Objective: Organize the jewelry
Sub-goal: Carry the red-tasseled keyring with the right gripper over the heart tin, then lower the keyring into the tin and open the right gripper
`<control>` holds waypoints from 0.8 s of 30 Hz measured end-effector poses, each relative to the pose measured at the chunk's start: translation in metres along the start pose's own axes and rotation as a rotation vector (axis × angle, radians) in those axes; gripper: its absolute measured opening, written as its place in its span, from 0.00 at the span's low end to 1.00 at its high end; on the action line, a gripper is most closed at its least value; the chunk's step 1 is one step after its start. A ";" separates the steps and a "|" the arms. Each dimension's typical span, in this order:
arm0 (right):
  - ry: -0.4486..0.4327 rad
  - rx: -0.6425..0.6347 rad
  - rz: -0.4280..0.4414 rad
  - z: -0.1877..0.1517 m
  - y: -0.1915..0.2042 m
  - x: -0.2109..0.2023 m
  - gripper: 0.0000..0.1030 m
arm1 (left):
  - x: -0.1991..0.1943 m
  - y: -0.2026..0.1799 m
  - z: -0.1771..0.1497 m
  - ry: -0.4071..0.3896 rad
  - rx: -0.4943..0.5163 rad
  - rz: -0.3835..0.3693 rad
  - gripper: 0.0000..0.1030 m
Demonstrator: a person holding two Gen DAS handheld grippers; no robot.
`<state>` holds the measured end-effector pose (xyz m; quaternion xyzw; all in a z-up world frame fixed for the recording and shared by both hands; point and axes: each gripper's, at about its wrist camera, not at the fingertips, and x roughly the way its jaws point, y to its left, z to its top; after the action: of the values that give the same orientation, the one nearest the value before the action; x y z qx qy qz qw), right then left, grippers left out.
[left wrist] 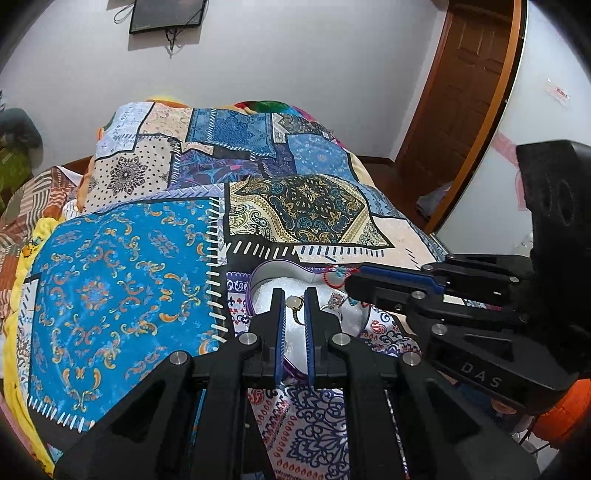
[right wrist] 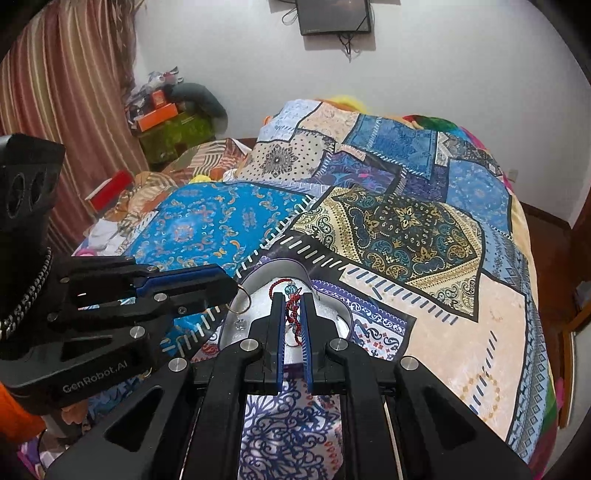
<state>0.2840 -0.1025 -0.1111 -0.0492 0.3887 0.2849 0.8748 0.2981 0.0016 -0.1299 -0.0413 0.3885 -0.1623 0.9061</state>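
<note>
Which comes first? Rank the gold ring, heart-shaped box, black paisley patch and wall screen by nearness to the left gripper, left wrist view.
1. gold ring, clamped in the left gripper
2. heart-shaped box, just below
3. black paisley patch, beyond the box
4. wall screen, far wall, upper left

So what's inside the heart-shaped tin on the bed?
White padding and one small silver piece lie in the tin. The ring in the left gripper and the red bracelet in the right gripper hang over it; their jaws hide the tin's near part.
</note>
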 end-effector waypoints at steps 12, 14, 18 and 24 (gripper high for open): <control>0.068 0.012 0.022 0.000 -0.007 0.018 0.07 | 0.015 0.002 0.000 0.035 0.000 -0.019 0.08; 0.073 0.010 0.025 0.000 -0.007 0.020 0.07 | 0.017 0.003 0.000 0.037 -0.003 -0.020 0.08; 0.075 -0.003 0.015 0.000 -0.006 0.021 0.07 | 0.017 0.004 0.000 0.036 -0.012 -0.025 0.08; 0.093 -0.001 0.034 0.000 -0.006 0.024 0.07 | 0.012 0.006 0.000 0.027 -0.016 -0.026 0.08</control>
<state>0.3002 -0.0968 -0.1285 -0.0564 0.4296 0.2972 0.8508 0.3078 0.0036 -0.1392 -0.0513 0.4016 -0.1715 0.8981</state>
